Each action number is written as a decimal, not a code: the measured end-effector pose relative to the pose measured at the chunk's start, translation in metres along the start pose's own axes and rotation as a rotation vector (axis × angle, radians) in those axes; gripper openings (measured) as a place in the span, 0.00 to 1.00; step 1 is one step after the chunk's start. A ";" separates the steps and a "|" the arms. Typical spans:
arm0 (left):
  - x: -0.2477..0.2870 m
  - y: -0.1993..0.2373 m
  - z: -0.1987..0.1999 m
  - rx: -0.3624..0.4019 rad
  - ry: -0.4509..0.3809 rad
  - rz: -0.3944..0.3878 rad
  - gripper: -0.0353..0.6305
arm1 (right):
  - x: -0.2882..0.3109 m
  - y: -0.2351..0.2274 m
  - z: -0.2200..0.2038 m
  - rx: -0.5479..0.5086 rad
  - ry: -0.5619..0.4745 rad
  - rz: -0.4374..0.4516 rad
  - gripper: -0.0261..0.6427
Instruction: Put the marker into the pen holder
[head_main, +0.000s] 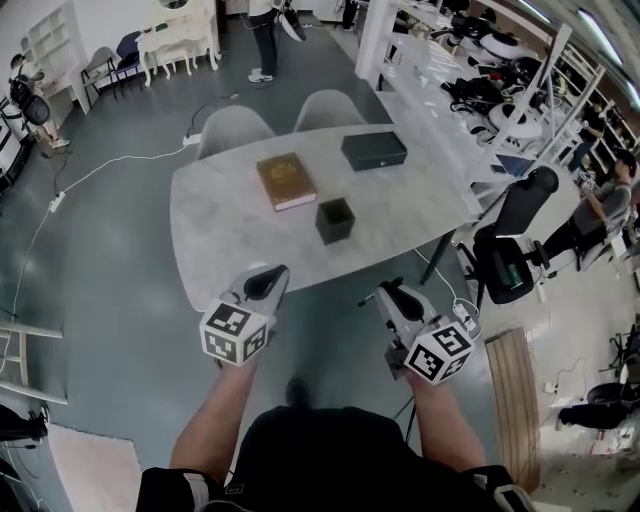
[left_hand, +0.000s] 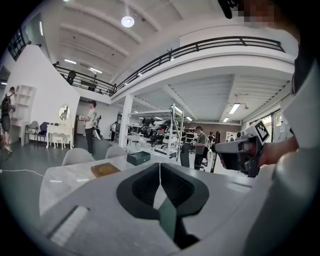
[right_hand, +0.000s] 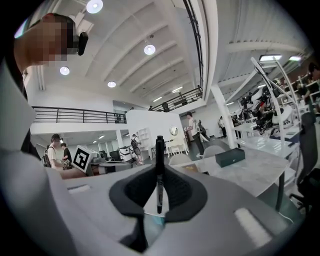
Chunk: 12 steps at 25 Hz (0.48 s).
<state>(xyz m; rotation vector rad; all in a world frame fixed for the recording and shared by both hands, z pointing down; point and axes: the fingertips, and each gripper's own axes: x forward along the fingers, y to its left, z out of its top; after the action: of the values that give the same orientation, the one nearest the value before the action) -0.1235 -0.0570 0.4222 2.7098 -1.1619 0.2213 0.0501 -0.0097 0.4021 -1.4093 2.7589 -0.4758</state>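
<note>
The black square pen holder (head_main: 335, 220) stands open-topped on the grey table (head_main: 225, 235), a little right of its middle. My right gripper (head_main: 388, 295) hangs in front of the table's near edge. It is shut on a black marker (right_hand: 159, 170) that stands upright between the pads, its cap above them. My left gripper (head_main: 265, 282) is level with it further left, short of the table edge. In the left gripper view its jaws (left_hand: 160, 175) meet with nothing between them. Both grippers are well short of the holder.
A brown book (head_main: 286, 180) lies behind the holder to the left and a dark green box (head_main: 374, 150) at the far right. Two grey chairs (head_main: 232, 128) stand behind the table. A black office chair (head_main: 505, 250) and a wooden bench (head_main: 515, 400) are to the right.
</note>
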 end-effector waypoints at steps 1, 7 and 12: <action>0.004 0.006 0.001 0.003 0.003 -0.008 0.08 | 0.009 0.000 0.002 0.002 -0.004 -0.001 0.11; 0.033 0.027 0.009 0.003 0.004 -0.048 0.08 | 0.037 -0.017 0.007 0.009 0.005 -0.021 0.11; 0.064 0.042 0.009 -0.009 0.001 -0.058 0.08 | 0.053 -0.050 0.010 0.032 -0.005 -0.044 0.11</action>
<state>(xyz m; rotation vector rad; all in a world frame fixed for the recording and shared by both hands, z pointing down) -0.1098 -0.1322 0.4311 2.7301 -1.0799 0.2090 0.0593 -0.0820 0.4132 -1.4649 2.7094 -0.5143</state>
